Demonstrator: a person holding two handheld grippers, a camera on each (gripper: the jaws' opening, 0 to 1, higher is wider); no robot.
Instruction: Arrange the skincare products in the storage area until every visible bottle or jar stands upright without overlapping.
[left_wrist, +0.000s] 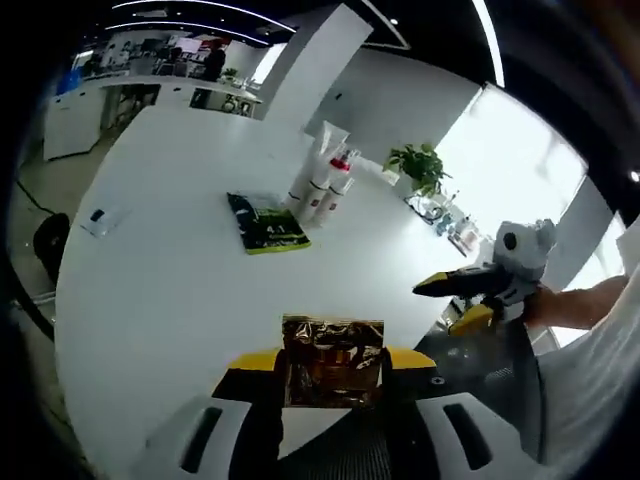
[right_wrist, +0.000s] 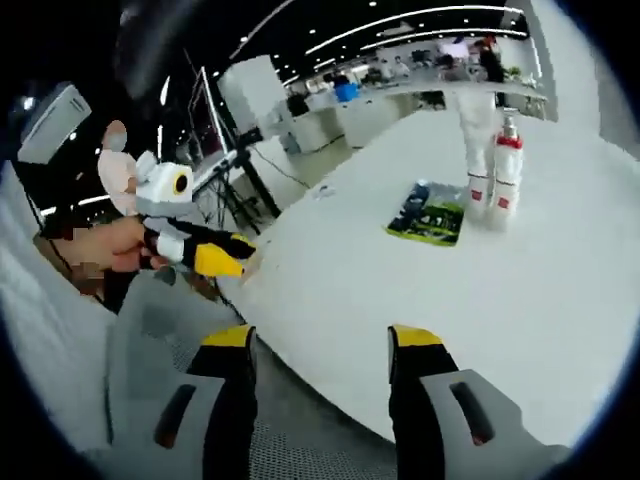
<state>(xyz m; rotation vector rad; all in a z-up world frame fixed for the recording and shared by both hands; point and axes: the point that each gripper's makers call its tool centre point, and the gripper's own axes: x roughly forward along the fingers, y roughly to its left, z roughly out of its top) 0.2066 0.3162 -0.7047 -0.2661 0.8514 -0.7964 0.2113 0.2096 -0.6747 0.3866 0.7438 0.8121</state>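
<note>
**Left tool grips a gold sachet; bottles stand far across the white bench**

In the left gripper view, the left tool (left_wrist: 333, 362) is clenched on a crinkled, shiny gold-brown foil sachet (left_wrist: 333, 360), squarish and creased, which sits between the yellow-tipped black jaws at the near edge of the bench (left_wrist: 170, 270). The bench is smooth, matte white and rounded along its rim. Further across it lies a flat dark packet (left_wrist: 265, 222) with a green lower edge and pale print. Just beyond that packet stands a tight cluster of white bottles (left_wrist: 322, 180), upright, slim and cylindrical, one with a red collar, and behind them a tall white tube. A leafy green plant (left_wrist: 420, 165) stands off past the bench edge. The right tool (left_wrist: 455, 298) comes in from the right, held by a hand (left_wrist: 545, 305), its jaws parted with nothing between them.

In the right gripper view, the right tool (right_wrist: 318, 345) is released, its two jaws well apart over the bench rim and a grey meshed surface below. The dark packet (right_wrist: 428, 218) lies flat, just beside the upright bottles (right_wrist: 495, 175), whose red label bands show. The left tool (right_wrist: 215, 255) appears at left, in a hand (right_wrist: 100, 245).
</note>
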